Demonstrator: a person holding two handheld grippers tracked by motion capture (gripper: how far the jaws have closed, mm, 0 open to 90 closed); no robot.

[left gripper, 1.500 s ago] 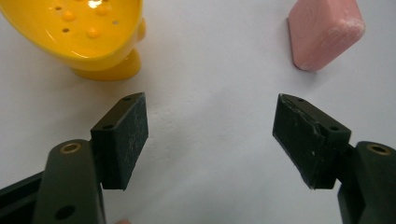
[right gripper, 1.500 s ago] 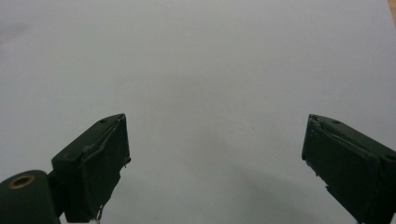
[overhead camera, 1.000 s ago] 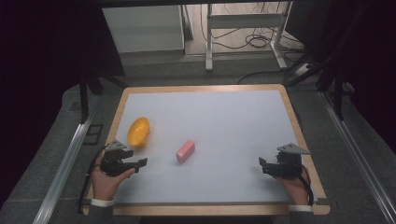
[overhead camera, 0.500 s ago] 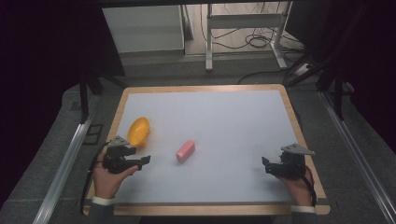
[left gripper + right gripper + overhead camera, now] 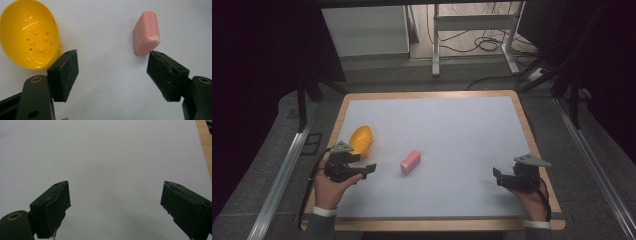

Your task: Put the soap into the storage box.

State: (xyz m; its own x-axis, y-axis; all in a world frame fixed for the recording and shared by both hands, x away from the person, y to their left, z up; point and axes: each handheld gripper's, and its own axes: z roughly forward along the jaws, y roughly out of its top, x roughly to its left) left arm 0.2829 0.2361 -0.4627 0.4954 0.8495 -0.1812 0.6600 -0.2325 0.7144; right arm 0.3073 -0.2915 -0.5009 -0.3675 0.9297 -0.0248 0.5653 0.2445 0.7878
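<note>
A pink bar of soap (image 5: 410, 161) lies on the white table top, left of its middle. A yellow oval soap dish (image 5: 361, 140) sits hollow side up further left. My left gripper (image 5: 368, 171) hovers just in front of the dish and points toward the soap. In the left gripper view it (image 5: 113, 72) is open, its jaws have just been opening, and nothing is between them. There the soap (image 5: 146, 32) lies beyond the right jaw and the dish (image 5: 28, 35) beyond the left one. My right gripper (image 5: 498, 179) rests open near the table's right front, over bare surface (image 5: 115, 207).
The table (image 5: 452, 125) is a white board with a wooden rim (image 5: 527, 125). Around it there are metal rails, a desk frame (image 5: 472, 30) and cables on the floor behind.
My left gripper has risen a little and edged toward the dish. The right gripper, the soap and the dish have stayed where they were.
</note>
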